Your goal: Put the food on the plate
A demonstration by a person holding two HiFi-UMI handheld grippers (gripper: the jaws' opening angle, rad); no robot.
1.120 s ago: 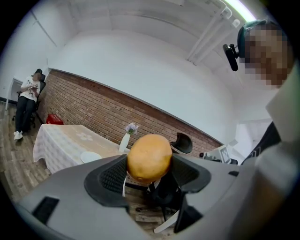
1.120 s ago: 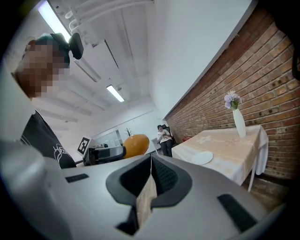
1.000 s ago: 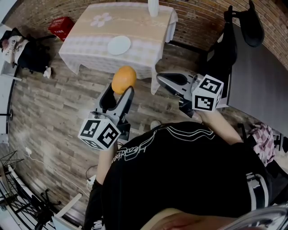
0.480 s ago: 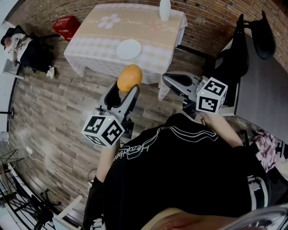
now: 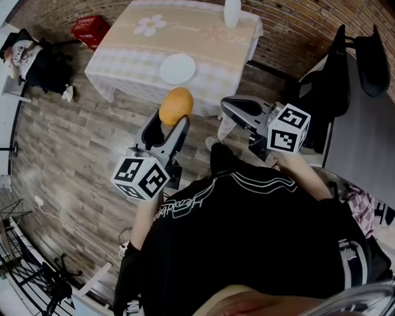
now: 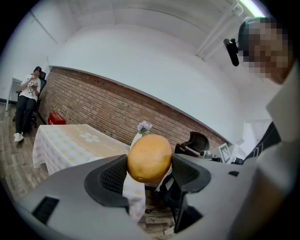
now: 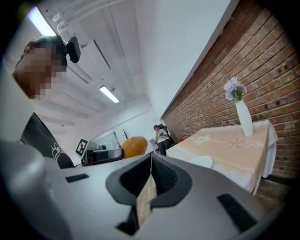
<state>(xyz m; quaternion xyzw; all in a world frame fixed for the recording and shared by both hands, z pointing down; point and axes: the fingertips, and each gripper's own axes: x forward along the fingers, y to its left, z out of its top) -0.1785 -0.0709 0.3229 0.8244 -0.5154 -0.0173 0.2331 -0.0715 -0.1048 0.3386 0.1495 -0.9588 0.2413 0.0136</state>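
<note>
My left gripper point(image 5: 170, 120) is shut on an orange point(image 5: 176, 106), a round fruit held between its two black jaws point(image 6: 149, 158). It hangs in the air over the wooden floor, short of the table. A white plate point(image 5: 177, 68) lies on the table's near half, on a beige checked cloth point(image 5: 136, 46). My right gripper point(image 5: 237, 108) is shut with nothing between its jaws, level with the left one and to its right. In the right gripper view the plate point(image 7: 200, 161) and the orange point(image 7: 135, 146) both show beyond the closed jaws point(image 7: 149, 176).
A white vase with flowers point(image 5: 232, 11) stands at the table's far edge. A red crate point(image 5: 89, 29) sits on the floor left of the table, and a seated person point(image 6: 27, 101) is beyond it. Black office chairs point(image 5: 345, 62) and a grey desk stand at the right.
The table and plate have shifted slightly in the head view as the person moves toward them. The left gripper still holds the orange; both grippers keep their pose.
</note>
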